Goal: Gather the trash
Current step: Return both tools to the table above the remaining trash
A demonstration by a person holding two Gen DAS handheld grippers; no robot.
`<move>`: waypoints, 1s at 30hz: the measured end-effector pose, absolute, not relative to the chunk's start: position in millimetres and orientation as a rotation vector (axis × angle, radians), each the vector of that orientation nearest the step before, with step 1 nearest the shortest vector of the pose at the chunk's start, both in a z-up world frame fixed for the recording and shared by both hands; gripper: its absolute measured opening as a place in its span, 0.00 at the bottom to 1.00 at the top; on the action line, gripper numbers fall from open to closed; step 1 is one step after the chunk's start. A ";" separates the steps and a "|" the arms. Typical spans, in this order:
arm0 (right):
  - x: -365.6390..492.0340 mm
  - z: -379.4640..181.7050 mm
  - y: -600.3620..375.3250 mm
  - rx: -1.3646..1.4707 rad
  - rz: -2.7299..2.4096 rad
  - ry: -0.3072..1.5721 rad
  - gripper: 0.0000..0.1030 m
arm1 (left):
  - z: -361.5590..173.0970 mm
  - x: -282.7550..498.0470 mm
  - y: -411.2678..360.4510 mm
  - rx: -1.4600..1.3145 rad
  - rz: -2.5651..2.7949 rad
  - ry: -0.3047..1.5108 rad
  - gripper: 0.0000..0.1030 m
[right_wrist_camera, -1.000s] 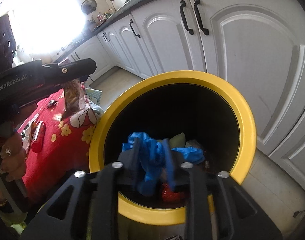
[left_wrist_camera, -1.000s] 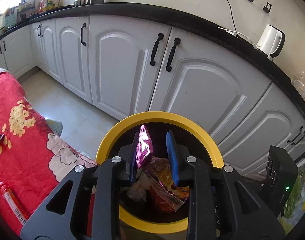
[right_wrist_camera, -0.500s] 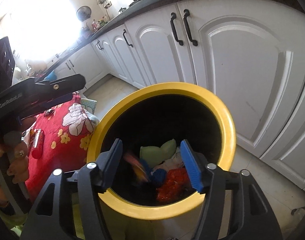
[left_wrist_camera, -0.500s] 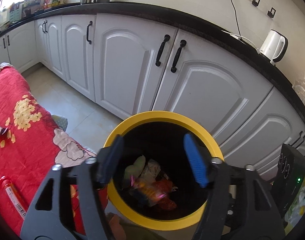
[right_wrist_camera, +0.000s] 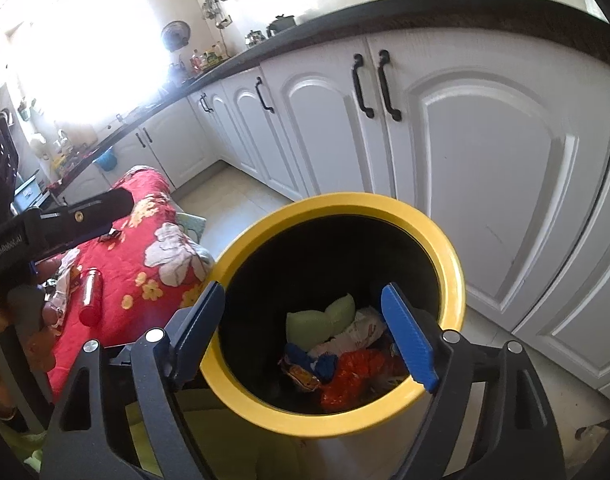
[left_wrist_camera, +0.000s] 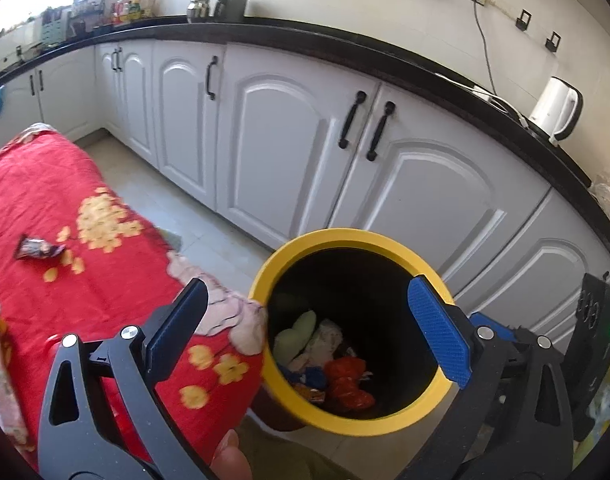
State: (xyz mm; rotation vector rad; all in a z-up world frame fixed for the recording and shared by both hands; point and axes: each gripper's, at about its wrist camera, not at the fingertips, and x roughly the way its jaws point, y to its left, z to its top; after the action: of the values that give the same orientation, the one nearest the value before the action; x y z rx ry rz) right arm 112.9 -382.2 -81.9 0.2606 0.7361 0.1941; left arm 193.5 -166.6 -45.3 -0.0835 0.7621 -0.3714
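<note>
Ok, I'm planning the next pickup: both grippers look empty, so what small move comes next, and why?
Probably swing the left gripper, open and empty, from the yellow-rimmed bin toward the dark wrapper lying on the red floral cloth. The right gripper is open over the bin too.

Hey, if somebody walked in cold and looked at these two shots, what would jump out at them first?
The yellow-rimmed bin in front of the white cabinets, with crumpled trash in red, blue and pale green at its bottom. Both grippers, left and right, hang open and empty over it. Beside the bin, the red floral cloth catches the eye, with a dark wrapper and a red tube lying on it.
</note>
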 end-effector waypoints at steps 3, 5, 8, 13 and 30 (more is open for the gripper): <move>111.4 -72.5 -373.4 0.246 0.209 0.717 0.81 | -40.5 187.3 -153.8 -0.087 -0.349 0.744 0.89; 110.1 -65.4 -367.0 0.235 0.221 0.700 0.82 | -36.5 182.8 -145.3 -0.089 -0.335 0.728 0.89; 108.5 -57.1 -358.9 0.220 0.241 0.685 0.82 | -29.0 175.2 -133.9 -0.085 -0.315 0.698 0.89; 105.0 -44.2 -342.7 0.197 0.272 0.664 0.83 | -18.7 163.4 -117.2 -0.083 -0.291 0.657 0.89; 100.8 -21.5 -255.9 0.092 0.443 0.656 0.83 | 3.6 138.5 -37.2 -0.114 -0.141 0.561 0.89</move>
State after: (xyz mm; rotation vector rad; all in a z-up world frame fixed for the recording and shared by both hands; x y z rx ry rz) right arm 100.8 -255.9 -21.5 0.0919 0.6560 0.4429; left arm 138.5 -37.2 3.6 -0.1143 0.5614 -0.1407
